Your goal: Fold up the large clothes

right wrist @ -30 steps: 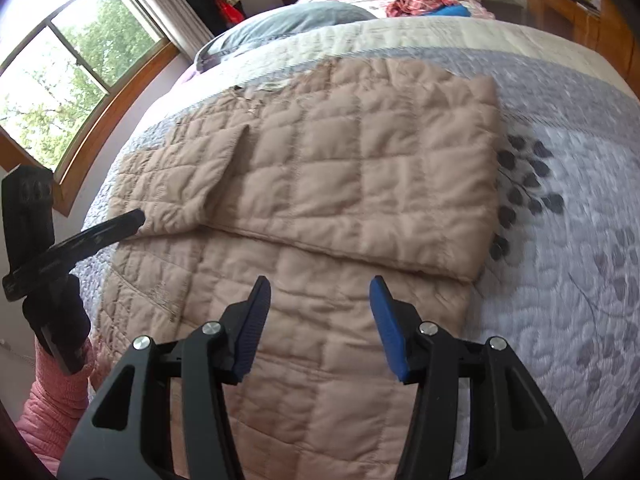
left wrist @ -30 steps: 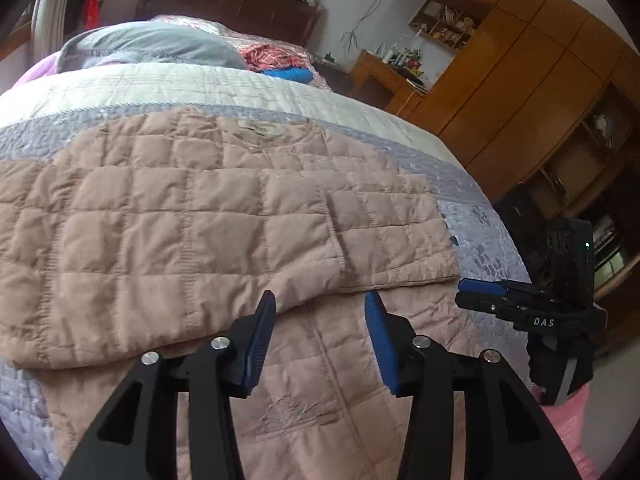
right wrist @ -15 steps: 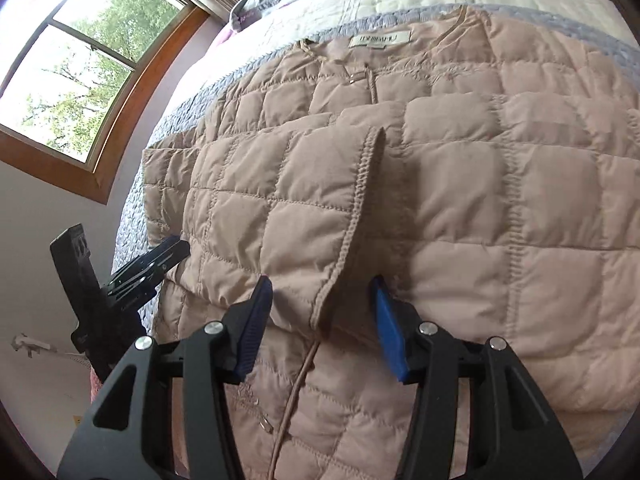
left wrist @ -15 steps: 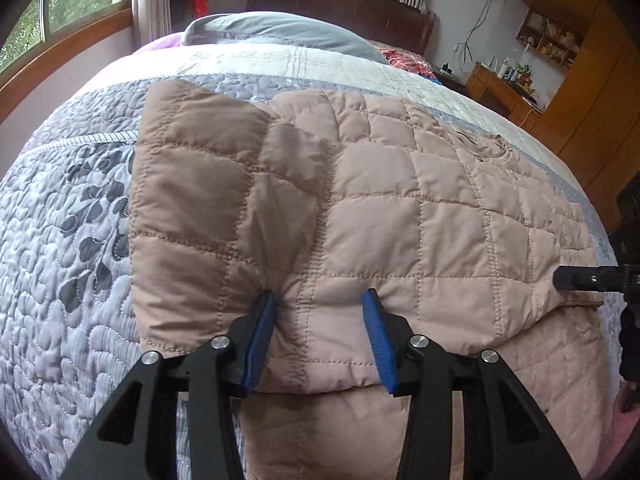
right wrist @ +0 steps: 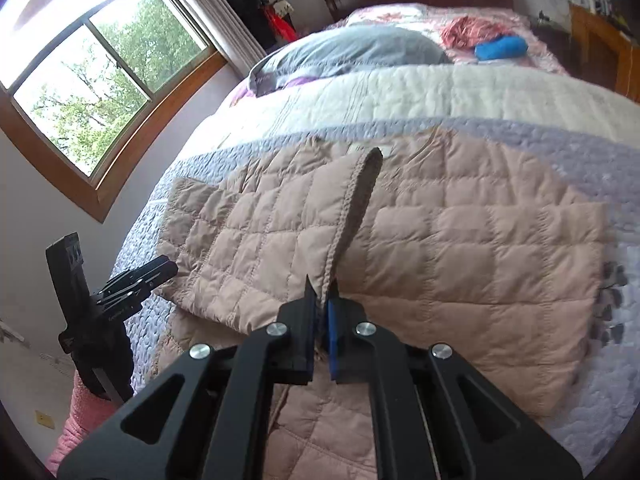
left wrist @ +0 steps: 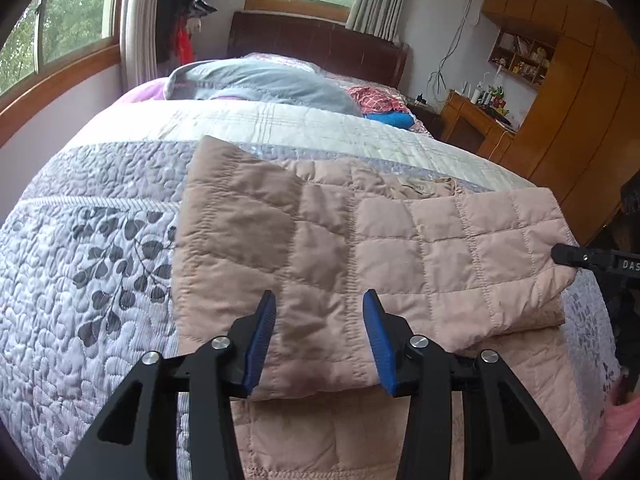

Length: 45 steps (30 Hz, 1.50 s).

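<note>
Bed (left wrist: pixel 100 280): quilted cover, flat work surface. Jacket (left wrist: pixel 400 248) spread mid-bed, sleeves folded in across body, hem toward me.

Right gripper (right wrist: pixel 323 312): I have it pinched on jacket's trimmed edge (right wrist: pixel 352 208), near lower fold corner. Left gripper (left wrist: pixel 318 340): jaws wide, straddling lower fold edge, no grip.

Judgement: I close left on same layer before lifting. Match heights, lift both together, carry fold toward collar. Keep edge taut; puffy fabric may slip.
</note>
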Each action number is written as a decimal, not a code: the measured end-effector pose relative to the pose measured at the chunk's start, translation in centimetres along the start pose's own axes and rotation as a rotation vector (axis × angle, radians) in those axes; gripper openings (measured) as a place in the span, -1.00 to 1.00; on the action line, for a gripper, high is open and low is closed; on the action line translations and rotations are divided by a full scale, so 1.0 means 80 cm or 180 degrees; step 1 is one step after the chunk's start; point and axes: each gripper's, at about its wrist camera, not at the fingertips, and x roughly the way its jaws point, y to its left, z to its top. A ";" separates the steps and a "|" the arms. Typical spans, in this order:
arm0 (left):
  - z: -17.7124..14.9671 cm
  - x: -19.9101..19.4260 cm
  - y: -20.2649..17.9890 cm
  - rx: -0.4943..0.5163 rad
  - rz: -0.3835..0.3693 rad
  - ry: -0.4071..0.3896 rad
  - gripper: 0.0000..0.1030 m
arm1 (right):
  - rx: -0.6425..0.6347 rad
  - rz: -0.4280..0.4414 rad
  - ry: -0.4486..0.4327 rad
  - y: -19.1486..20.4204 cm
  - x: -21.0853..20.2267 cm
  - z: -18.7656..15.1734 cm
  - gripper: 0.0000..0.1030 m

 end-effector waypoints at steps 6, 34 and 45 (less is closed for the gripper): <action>0.009 0.030 -0.029 0.0118 -0.0034 0.0095 -0.13 | 0.0106 -0.0422 -0.0292 -0.048 -0.069 -0.001 -0.93; -0.012 0.046 -0.105 0.0615 0.0294 0.0127 -0.14 | 0.0135 -0.0710 -0.0297 -0.062 -0.015 -0.055 -0.63; -0.031 0.096 -0.120 0.0781 0.0374 0.0408 -0.12 | 0.0030 -0.0659 0.0359 -0.050 0.104 -0.072 -0.67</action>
